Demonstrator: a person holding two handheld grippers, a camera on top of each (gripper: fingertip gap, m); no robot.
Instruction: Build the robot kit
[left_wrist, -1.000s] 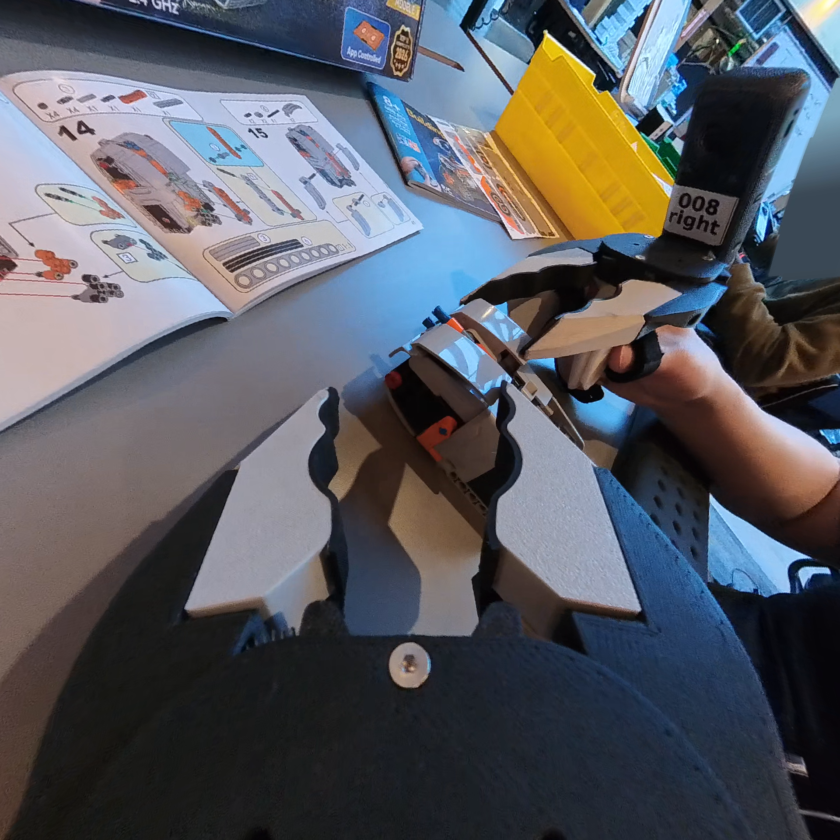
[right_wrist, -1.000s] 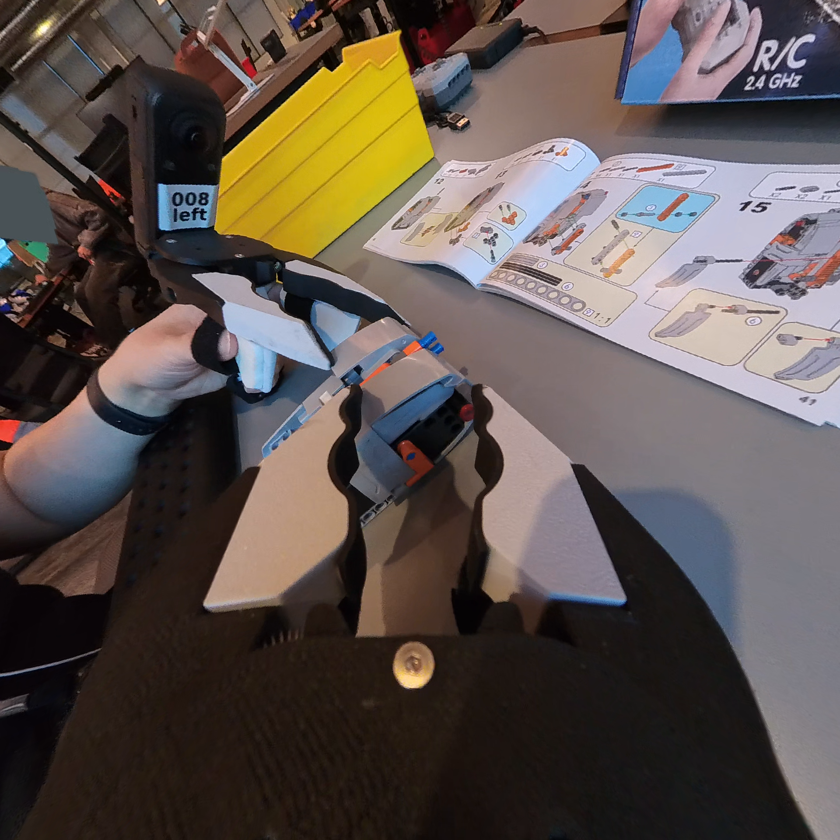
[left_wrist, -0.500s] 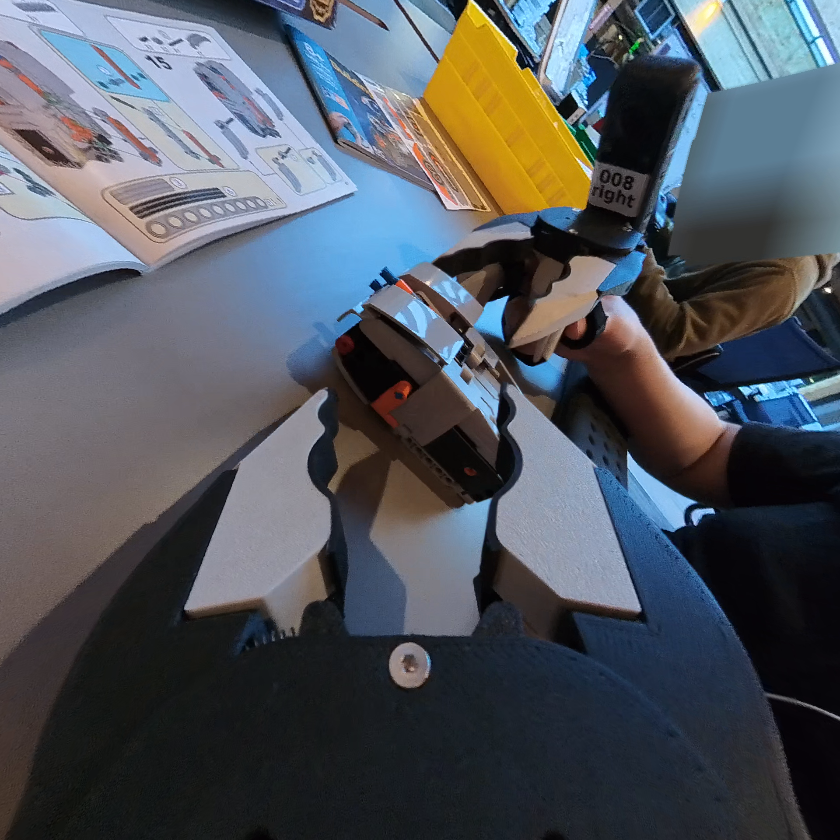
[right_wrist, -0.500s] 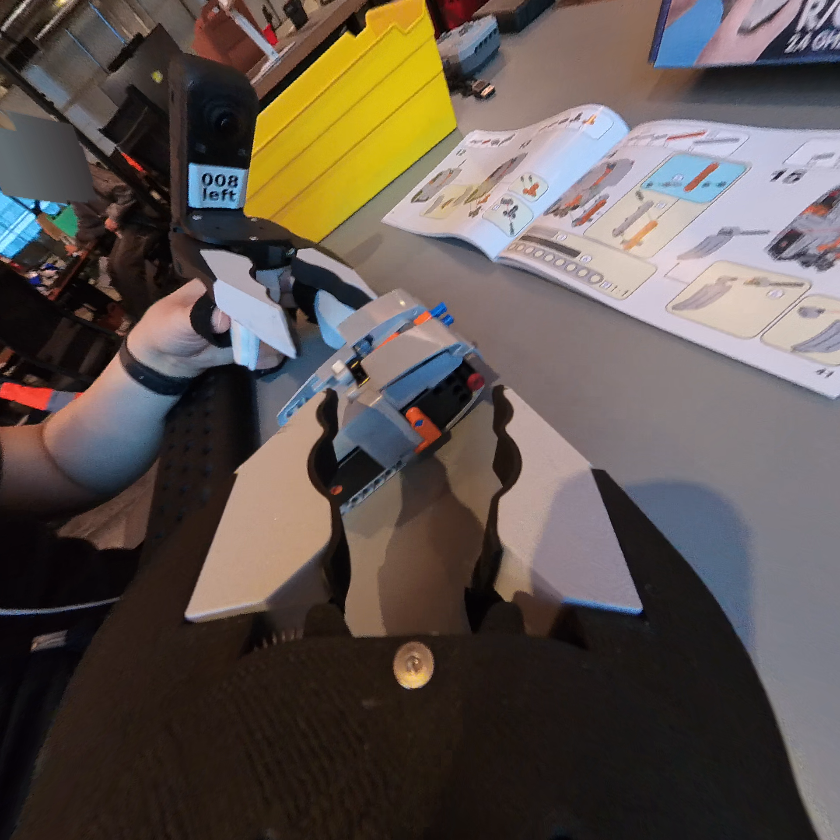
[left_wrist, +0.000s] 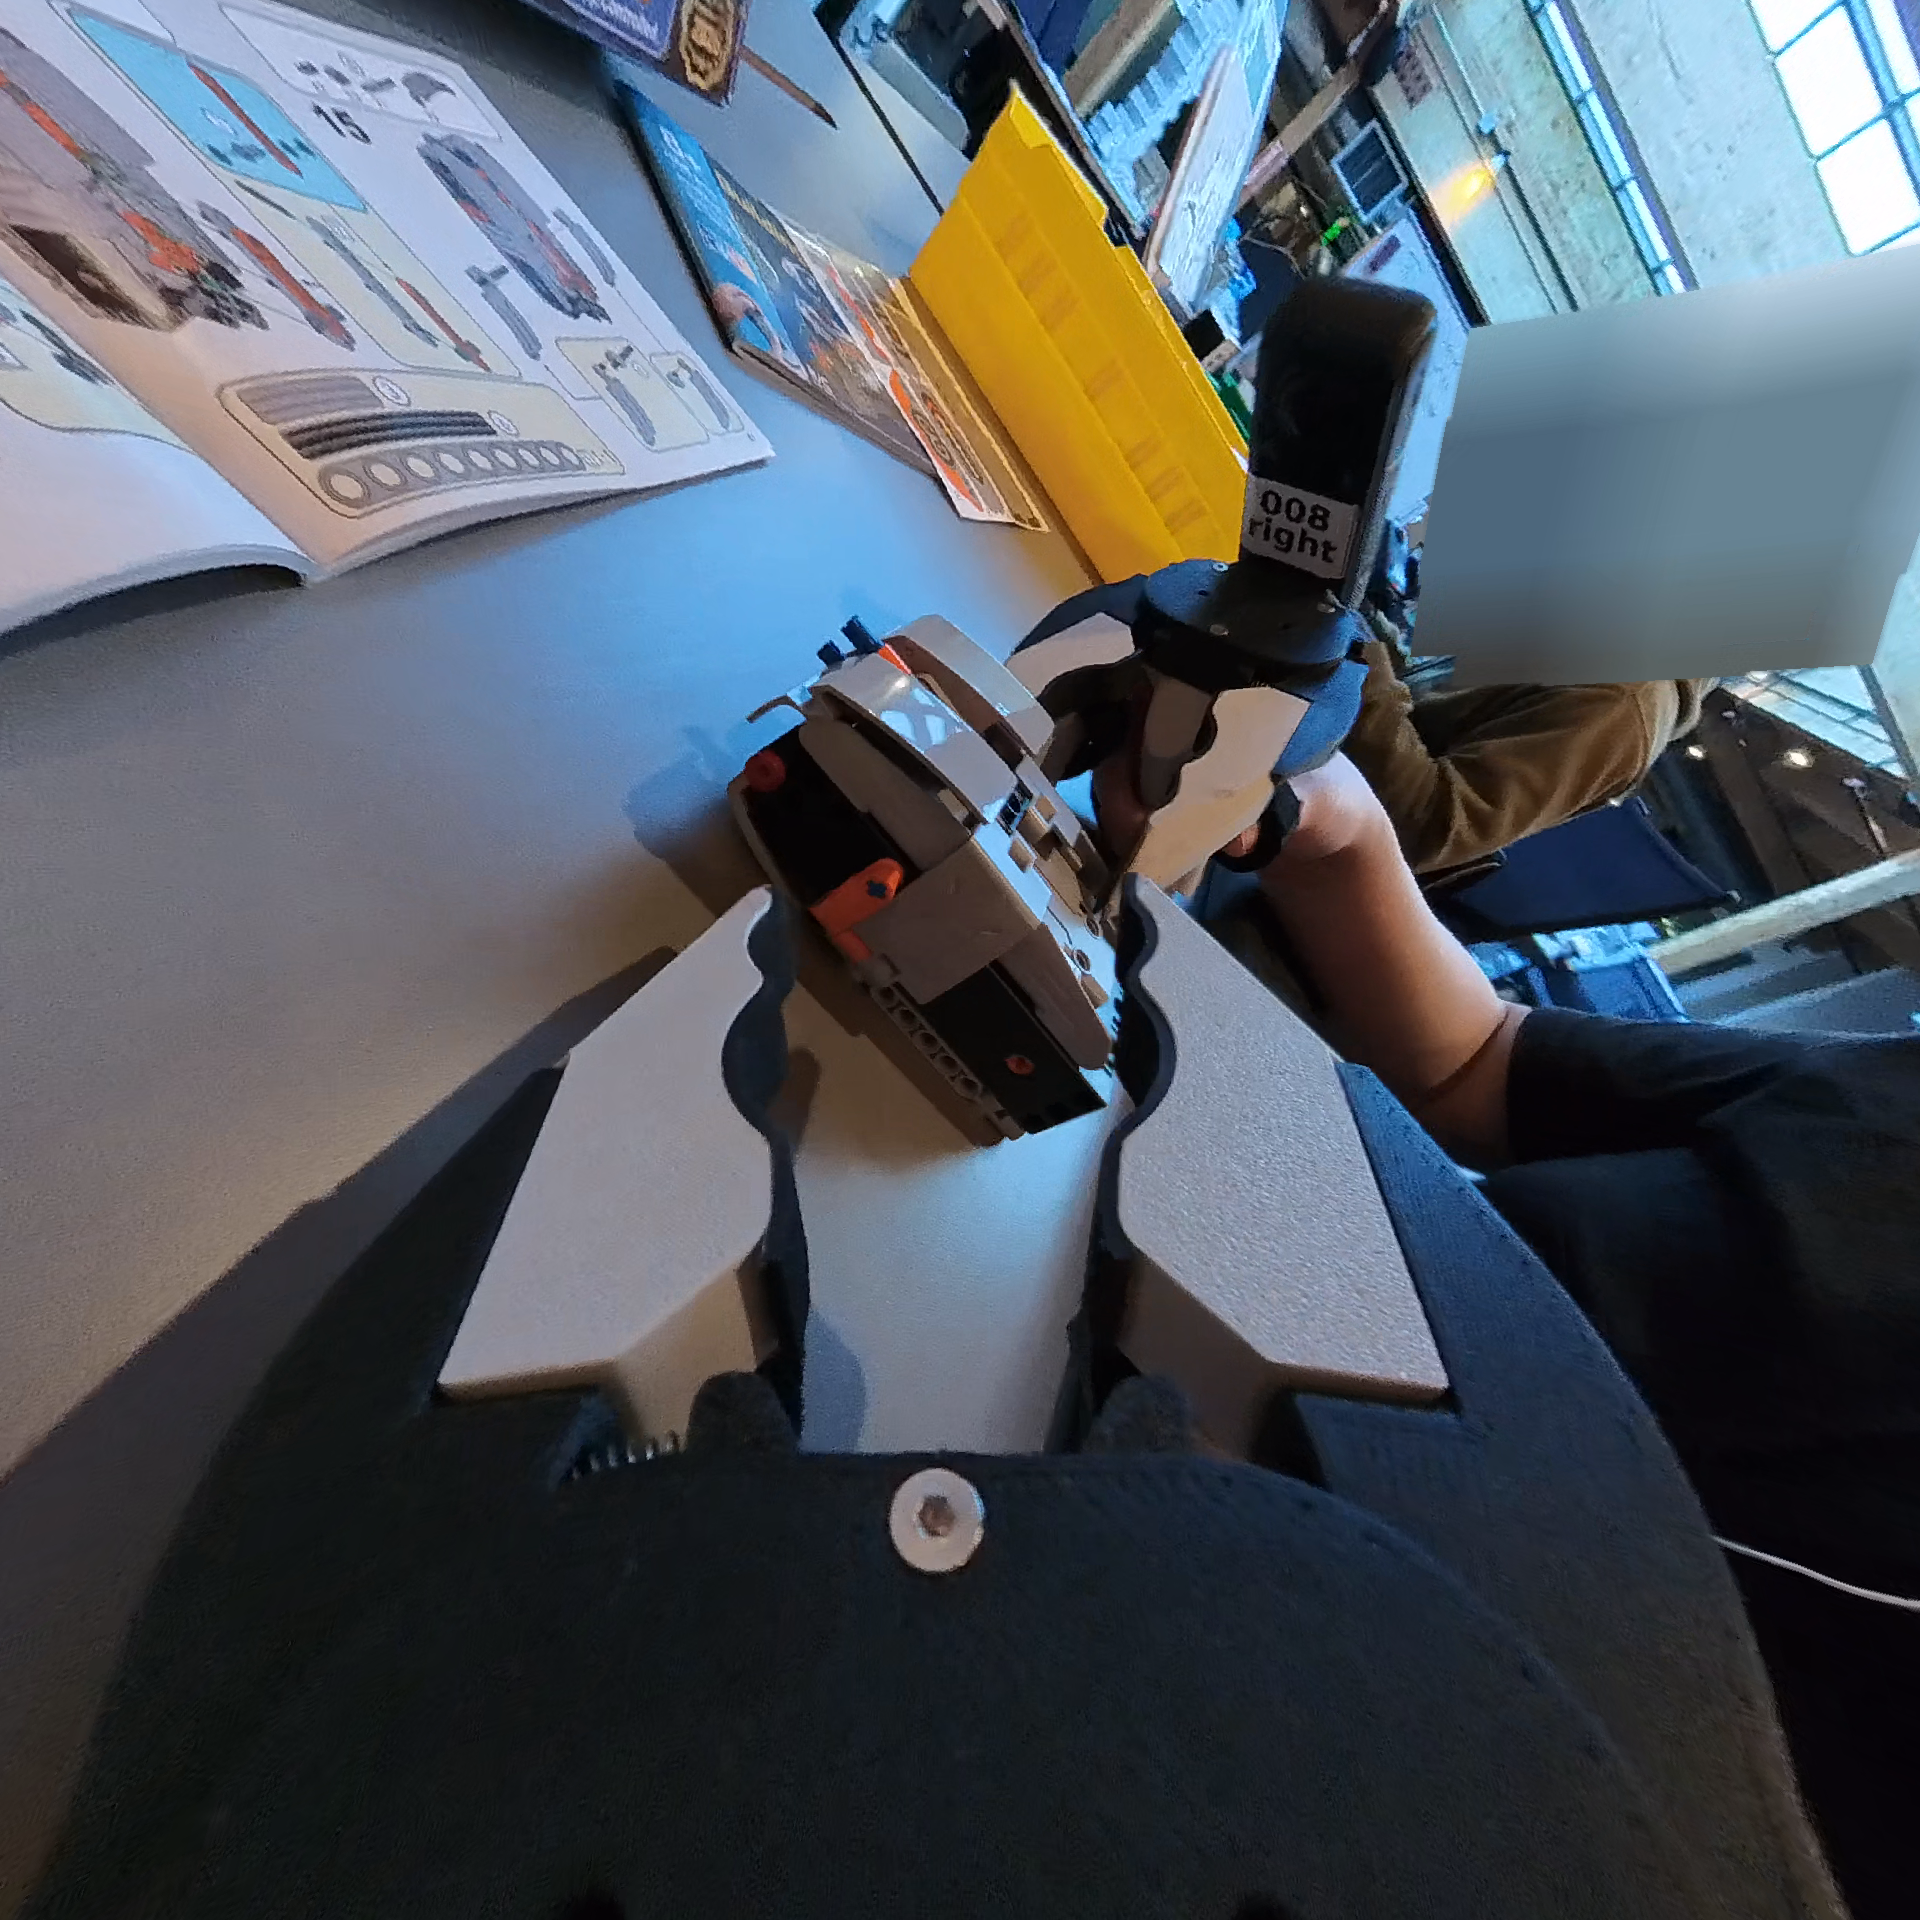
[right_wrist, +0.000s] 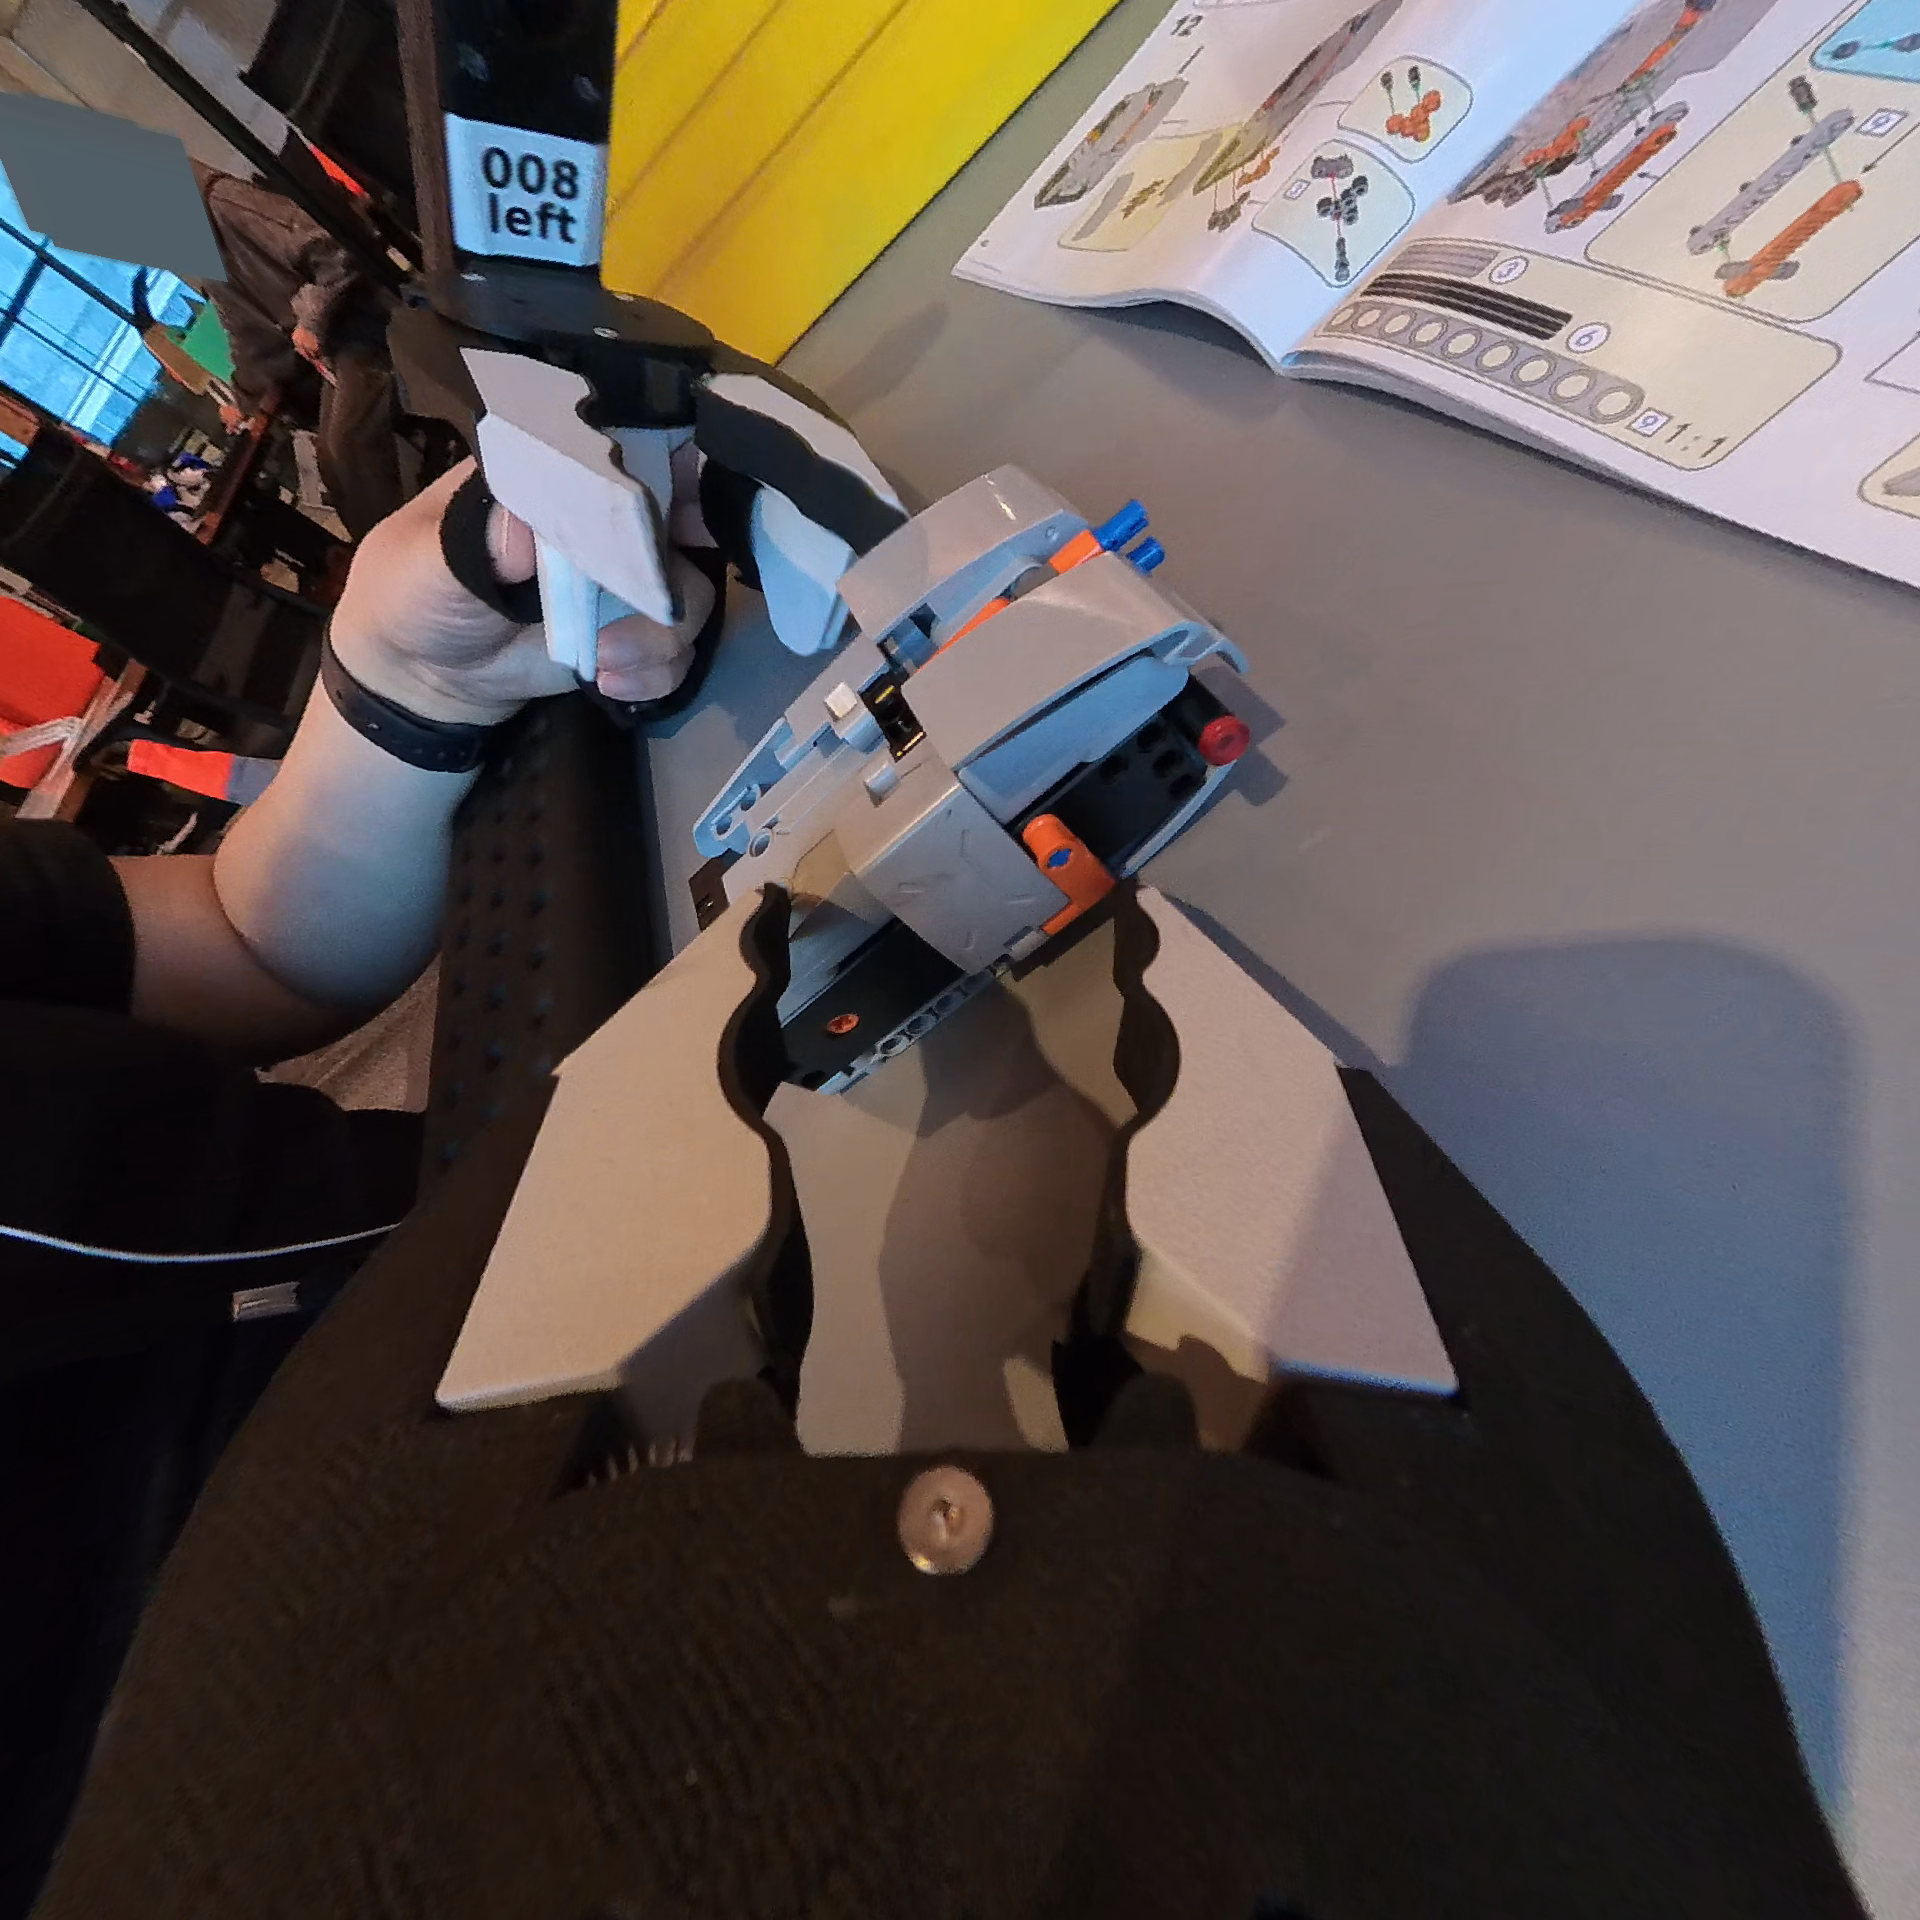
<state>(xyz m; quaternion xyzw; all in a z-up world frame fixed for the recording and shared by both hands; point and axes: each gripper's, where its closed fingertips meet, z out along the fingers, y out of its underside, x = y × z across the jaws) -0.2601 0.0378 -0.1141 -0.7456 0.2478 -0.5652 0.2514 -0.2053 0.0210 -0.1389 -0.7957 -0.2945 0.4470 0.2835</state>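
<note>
An open instruction booklet (left_wrist: 343, 343) lies on the grey worktop (left_wrist: 312, 831) at 10 o'clock in the left wrist view, with a closed booklet (left_wrist: 810, 312) and a yellow bin (left_wrist: 1081, 343) toward 12 and 1 o'clock. Nothing stands between the grippers and the brick model (left_wrist: 935, 904). Each gripper is held in a bare hand (right_wrist: 447, 613), low and tilted over the worktop near its edge. The model, grey with black and orange parts, rests on the worktop. The left gripper (left_wrist: 945, 935) has its fingers spread open around the model's near end, the right-hand finger (left_wrist: 1236, 1122) touching or just beside it. The right gripper (right_wrist: 945, 925) is likewise spread open, the model's end between its fingertips.
</note>
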